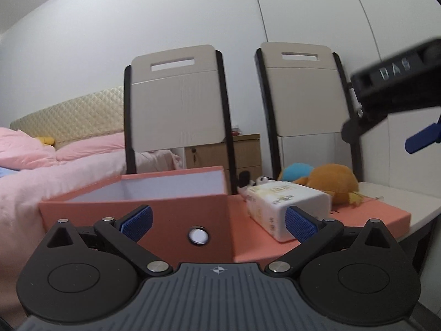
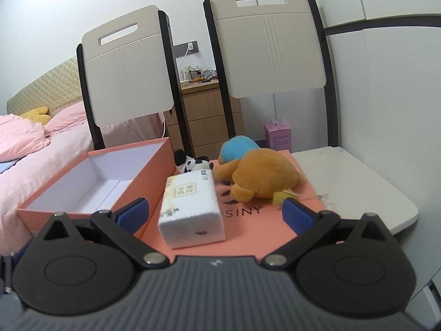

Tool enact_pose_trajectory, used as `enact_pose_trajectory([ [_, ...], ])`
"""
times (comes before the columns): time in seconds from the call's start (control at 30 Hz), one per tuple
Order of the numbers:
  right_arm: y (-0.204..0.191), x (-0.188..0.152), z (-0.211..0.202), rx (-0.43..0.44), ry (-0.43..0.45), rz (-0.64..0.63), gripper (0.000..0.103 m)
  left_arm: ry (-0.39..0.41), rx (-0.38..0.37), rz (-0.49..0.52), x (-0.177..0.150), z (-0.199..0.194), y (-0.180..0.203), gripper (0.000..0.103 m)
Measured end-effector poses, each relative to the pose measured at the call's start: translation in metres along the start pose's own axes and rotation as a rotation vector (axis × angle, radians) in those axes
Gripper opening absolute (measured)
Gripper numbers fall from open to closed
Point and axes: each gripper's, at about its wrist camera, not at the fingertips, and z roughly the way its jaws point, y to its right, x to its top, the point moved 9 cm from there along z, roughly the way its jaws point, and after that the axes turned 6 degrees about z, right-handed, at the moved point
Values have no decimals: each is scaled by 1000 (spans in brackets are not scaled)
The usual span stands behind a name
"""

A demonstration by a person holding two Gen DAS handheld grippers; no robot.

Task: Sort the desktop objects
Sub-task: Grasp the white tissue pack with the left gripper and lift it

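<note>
From the left wrist, the left tongs hang with their blue pads spread wide apart, holding nothing. Just beyond them stands the open salmon box, its white inside showing no contents from here, a round metal-rimmed hole in its near wall. To its right a flat salmon lid lies on the white surface; on the lid rest a wrapped tissue pack, a small panda toy behind it, and an orange and blue plush farther right. The right tongs hover at the upper right edge, blurred. Two chair backs rise behind, with a pink bed at left.

From the right wrist, the right tongs are likewise spread apart and empty, above the lid. The tissue pack lies between the pads' line of sight, just beside the box. The panda toy touches the pack's far end; the plush lies beside it on the lid. A small purple carton stands behind.
</note>
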Motion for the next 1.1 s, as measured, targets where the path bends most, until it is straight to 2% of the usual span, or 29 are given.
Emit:
enact_pose_trajectory([
  [0.23, 29, -3, -27, -15, 17, 21, 103, -11, -35, -26, -14, 15, 54, 103],
  [0.43, 53, -7, -43, -36, 20, 30, 103, -10, -33, -6, -19, 48, 85, 103],
  [0.6, 64, -9, -51, -39, 20, 28, 103, -30, 9, -38, -16, 80, 95, 103],
  [0.77, 67, -9, -55, -33, 23, 23, 103, -73, 12, -58, -16, 106, 105, 103],
  [0.93, 67, -11, -55, -30, 16, 7, 103, -145, 30, -108, -24, 125, 104, 103],
  [1.1, 62, -16, -52, -22, -10, -28, 103, -147, 38, -121, -23, 135, 99, 103],
])
